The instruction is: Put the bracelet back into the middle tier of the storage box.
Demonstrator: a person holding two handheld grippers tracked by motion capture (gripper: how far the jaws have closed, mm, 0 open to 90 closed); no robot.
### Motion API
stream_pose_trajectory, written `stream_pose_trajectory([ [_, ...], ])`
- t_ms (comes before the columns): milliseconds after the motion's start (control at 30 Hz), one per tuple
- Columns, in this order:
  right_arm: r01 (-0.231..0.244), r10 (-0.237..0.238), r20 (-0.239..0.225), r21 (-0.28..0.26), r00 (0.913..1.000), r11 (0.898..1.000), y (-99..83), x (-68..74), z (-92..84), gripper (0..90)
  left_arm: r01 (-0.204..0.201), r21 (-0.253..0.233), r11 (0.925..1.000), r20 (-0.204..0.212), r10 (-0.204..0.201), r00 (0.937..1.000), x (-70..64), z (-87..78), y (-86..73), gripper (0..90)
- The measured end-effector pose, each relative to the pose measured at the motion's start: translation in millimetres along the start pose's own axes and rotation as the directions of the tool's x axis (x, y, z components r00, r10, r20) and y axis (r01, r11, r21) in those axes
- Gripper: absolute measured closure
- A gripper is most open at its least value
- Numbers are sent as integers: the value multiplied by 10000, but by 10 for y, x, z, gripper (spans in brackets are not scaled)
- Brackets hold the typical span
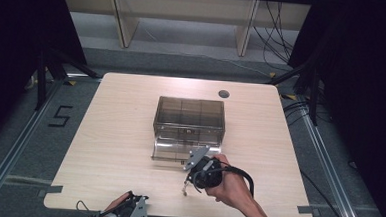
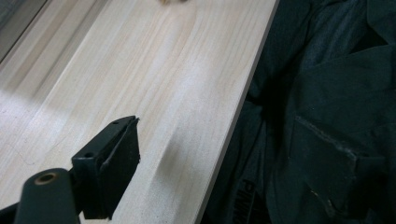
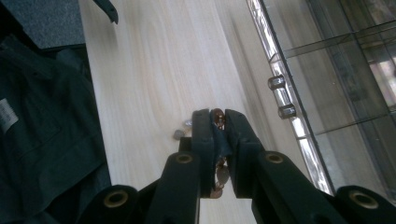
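On the floor to the left of your bench you can read a large "5" marked out in dark tape. In the left gripper view your dark garment carries pale lettering near its lower edge, too blurred to read.

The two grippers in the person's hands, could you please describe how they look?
Both are black. The right gripper has two flat black jaws on arms with brass-coloured pivot rivets; in the high view it carries a grey three-cornered plate and a looping black cable. The left gripper bears a like grey plate and a thin cable. The forearms are bare; dark green clothing shows beside the table.
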State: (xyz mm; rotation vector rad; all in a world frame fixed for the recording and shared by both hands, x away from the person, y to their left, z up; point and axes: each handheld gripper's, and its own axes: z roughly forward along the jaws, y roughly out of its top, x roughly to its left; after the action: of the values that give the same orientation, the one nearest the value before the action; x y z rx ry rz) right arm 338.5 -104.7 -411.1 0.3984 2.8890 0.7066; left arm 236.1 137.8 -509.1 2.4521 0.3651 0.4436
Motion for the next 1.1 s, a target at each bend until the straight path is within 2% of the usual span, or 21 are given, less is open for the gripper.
stream_pose_trajectory([
  [33, 30, -30, 60, -33, 10000, 10000, 4, -13, -23, 834, 3, 26, 10000, -25, -2, 10000, 3, 0, 1, 161],
  [67, -131, 131, 136, 57, 9998, 9999, 6, -15, -49, 834, -1, 18, 10000, -17, 1, 10000, 4, -1, 3, 161],
  [167, -83, 80, 188, 145, 9998, 9999, 17, -35, -116, 834, -15, 6, 10000, -12, 15, 10000, 1, 2, 0, 161],
  [200, 66, -67, 152, 84, 9999, 9999, 23, -55, -136, 834, -15, 6, 10000, -12, 15, 10000, 1, 2, 0, 161],
  [233, -134, 131, 263, 133, 9996, 9998, 26, -52, -168, 834, 8, 16, 10000, -27, -8, 10000, 4, -1, 3, 160],
  [267, 84, -86, 208, 80, 9997, 9999, 34, -72, -185, 834, -8, 15, 10000, -19, 8, 10000, 3, -2, 4, 161],
  [300, -124, 121, 302, 89, 9995, 9999, 39, -70, -224, 834, -7, -15, 10000, -3, 7, 10000, 1, 2, 2, 161],
  [333, 79, -80, 292, 23, 9995, 10000, 49, -90, -249, 834, -18, 36, 10000, -18, 18, 10000, 1, 0, 1, 161],
  [400, -76, 74, 366, 32, 9993, 10000, 55, -94, -290, 834, -4, 28, 10000, -26, 4, 10000, 3, 1, 0, 161],
  [467, 14, -9, 552, -86, 9985, 10000, 74, -149, -388, 834, -2, 2, 10000, -17, 2, 10000, 2, -3, 3, 161],
  [500, -101, 106, 606, -90, 9981, 9999, 78, -157, -420, 834, 4, 4, 10000, -24, -4, 10000, 1, -3, 2, 161],
  [733, -57, 75, 837, -213, 9965, 9998, 137, -269, -588, 834, 14, 19, 10000, -26, -14, 10000, 4, 2, 2, 160],
  [767, -202, 219, 920, -199, 9955, 9996, 144, -284, -610, 834, 21, 11, 10000, -27, -21, 10000, 6, 1, 3, 161],
  [800, -115, 139, 968, -254, 9952, 9996, 153, -316, -625, 834, 20, 0, 10000, -21, -20, 10000, 4, 0, 4, 160],
  [833, -313, 340, 1035, -279, 9940, 9991, 159, -331, -647, 834, 17, 0, 10000, -23, -17, 10000, 2, 2, 3, 161],
  [900, -245, 282, 1101, -351, 9935, 9991, 172, -381, -687, 834, 24, 23, 10000, -22, -24, 10000, 3, 5, 1, 161],
  [967, -471, 515, 1292, -372, 9903, 9982, 179, -432, -724, 834, 23, -4, 10000, -25, -23, 10000, 3, 1, 5, 161],
  [1067, -464, 513, 1357, -393, 9894, 9981, 189, -522, -749, 834, 12, 17, 10000, -24, -12, 10000, 3, 1, 1, 161],
  [1100, -606, 649, 1401, -352, 9880, 9975, 189, -544, -751, 834, 18, 26, 10000, -24, -18, 10000, 7, 1, 1, 161],
])
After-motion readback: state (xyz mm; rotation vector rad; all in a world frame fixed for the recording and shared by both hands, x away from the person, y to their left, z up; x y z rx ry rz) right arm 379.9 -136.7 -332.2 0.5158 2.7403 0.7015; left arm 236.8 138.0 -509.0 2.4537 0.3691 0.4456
